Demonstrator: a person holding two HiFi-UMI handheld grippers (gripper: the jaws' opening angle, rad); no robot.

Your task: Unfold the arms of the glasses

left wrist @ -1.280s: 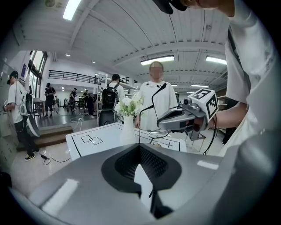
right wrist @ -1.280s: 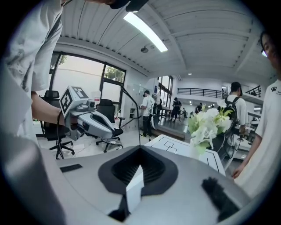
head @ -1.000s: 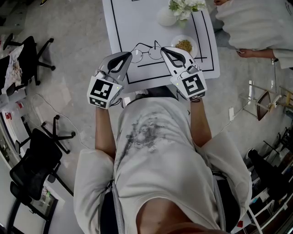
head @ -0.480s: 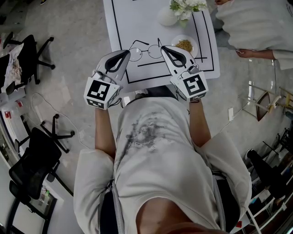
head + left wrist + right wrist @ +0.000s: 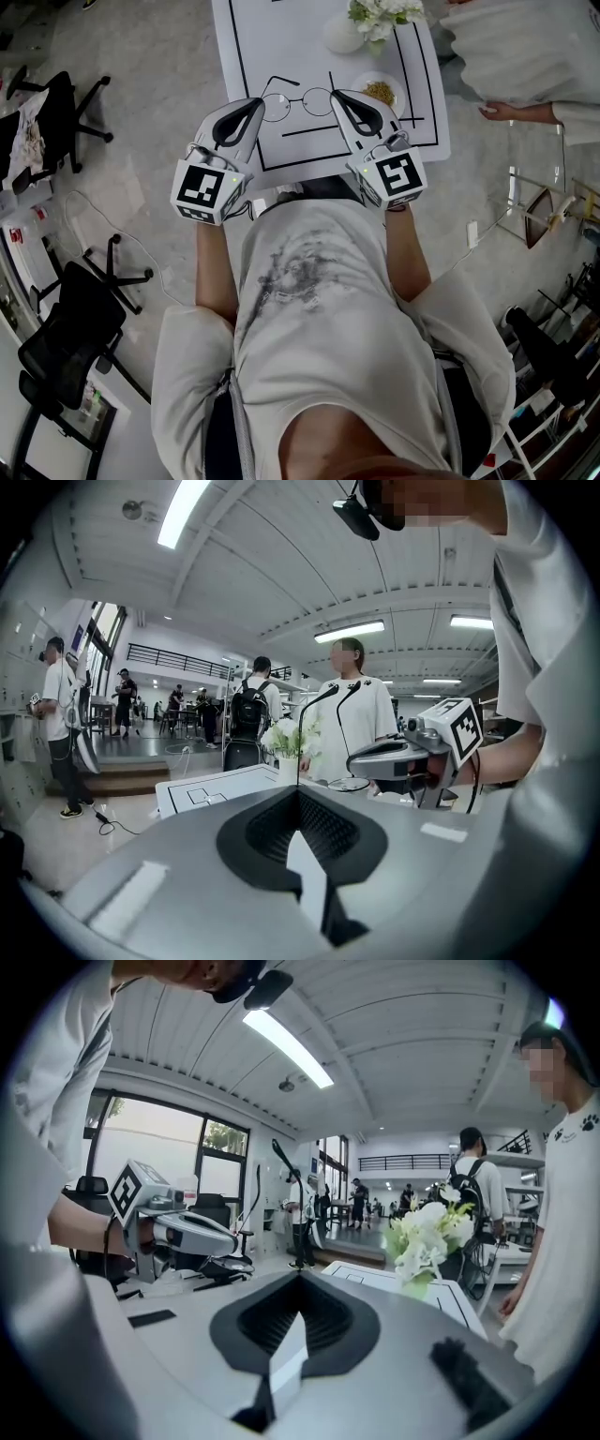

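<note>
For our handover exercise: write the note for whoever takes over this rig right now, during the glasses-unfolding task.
Left hand-held gripper: shut on the left end of the thin black round-lens wire glasses.
Right hand-held gripper: shut on their right end.
The glasses hang over the white table with black lines, lenses between the grippers.
Done: both arms stand out from the frame, apparently swung open.
Left: confirm they are fully open, then set the glasses down.

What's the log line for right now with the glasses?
left gripper: shut on glasses | right gripper: shut on glasses | glasses: held between both grippers above white table | arms: both appear swung out
</note>
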